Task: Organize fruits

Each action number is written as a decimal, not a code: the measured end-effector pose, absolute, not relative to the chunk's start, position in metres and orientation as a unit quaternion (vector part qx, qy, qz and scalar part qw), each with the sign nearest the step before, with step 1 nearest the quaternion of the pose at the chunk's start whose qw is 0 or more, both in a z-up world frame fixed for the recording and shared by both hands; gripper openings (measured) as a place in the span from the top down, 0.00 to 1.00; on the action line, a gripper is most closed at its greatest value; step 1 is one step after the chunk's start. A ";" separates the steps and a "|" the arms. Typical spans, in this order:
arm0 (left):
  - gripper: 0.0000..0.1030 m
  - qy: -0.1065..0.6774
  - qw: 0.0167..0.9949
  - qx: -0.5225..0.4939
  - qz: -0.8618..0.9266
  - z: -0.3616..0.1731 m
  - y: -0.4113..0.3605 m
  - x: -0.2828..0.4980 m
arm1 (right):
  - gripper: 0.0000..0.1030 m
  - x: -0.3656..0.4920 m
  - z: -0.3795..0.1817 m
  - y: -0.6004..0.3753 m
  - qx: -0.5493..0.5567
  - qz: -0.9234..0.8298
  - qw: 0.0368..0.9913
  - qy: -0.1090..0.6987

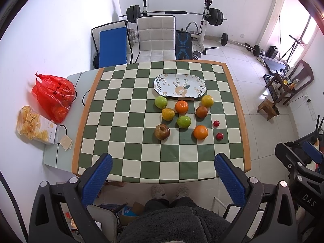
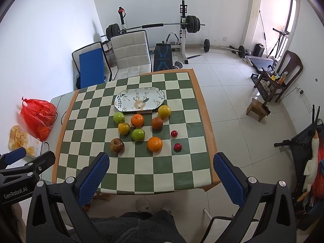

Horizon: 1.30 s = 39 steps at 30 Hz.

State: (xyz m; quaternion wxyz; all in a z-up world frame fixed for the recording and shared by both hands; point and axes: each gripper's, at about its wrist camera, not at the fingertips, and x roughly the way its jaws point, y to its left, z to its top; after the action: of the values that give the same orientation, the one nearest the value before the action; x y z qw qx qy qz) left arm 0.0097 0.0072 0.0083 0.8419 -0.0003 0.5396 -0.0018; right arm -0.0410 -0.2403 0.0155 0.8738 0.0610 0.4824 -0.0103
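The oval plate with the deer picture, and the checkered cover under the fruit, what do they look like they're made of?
The oval plate looks like glazed ceramic, possibly melamine: smooth white surface, printed deer and leaves, raised rim. The checkered cover looks like wipe-clean vinyl or oilcloth: it lies flat, shows a soft sheen, and its front edge droops over the table.

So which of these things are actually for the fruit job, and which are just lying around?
For the job: the fruits on the checked cloth, such as the near orange and brown apple; the patterned plate; both tongs, left and right.

Lying about: red bag, crisps, barbell.
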 end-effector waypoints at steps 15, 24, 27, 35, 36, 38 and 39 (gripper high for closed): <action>0.00 0.538 0.843 0.000 -0.001 0.010 0.007 0.010 | 0.00 -0.040 0.017 -0.239 0.060 -0.010 0.874 0.483; 0.00 0.538 0.843 0.000 -0.001 0.009 0.006 0.009 | 0.00 -0.039 0.016 -0.239 0.060 -0.012 0.875 0.481; 0.00 0.537 0.843 0.000 -0.001 0.009 0.005 0.009 | 0.00 -0.039 0.018 -0.238 0.060 -0.012 0.875 0.480; 0.00 0.537 0.844 0.000 -0.001 0.010 0.005 0.010 | 0.00 -0.039 0.019 -0.238 0.060 -0.012 0.875 0.480; 0.00 0.537 0.844 0.000 -0.001 0.010 0.006 0.010 | 0.00 -0.039 0.019 -0.238 0.059 -0.012 0.875 0.480; 0.00 0.537 0.844 -0.001 -0.001 0.011 0.006 0.011 | 0.00 -0.040 0.019 -0.238 0.060 -0.012 0.875 0.480; 0.00 0.536 0.844 0.000 0.000 0.010 0.005 0.009 | 0.00 -0.039 0.019 -0.238 0.060 -0.012 0.875 0.480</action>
State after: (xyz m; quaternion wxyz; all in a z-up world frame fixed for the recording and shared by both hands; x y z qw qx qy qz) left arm 0.0090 0.0052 0.0100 0.8442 -0.0001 0.5361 -0.0005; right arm -0.0395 -0.2379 0.0187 0.8751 0.0601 0.4801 -0.0122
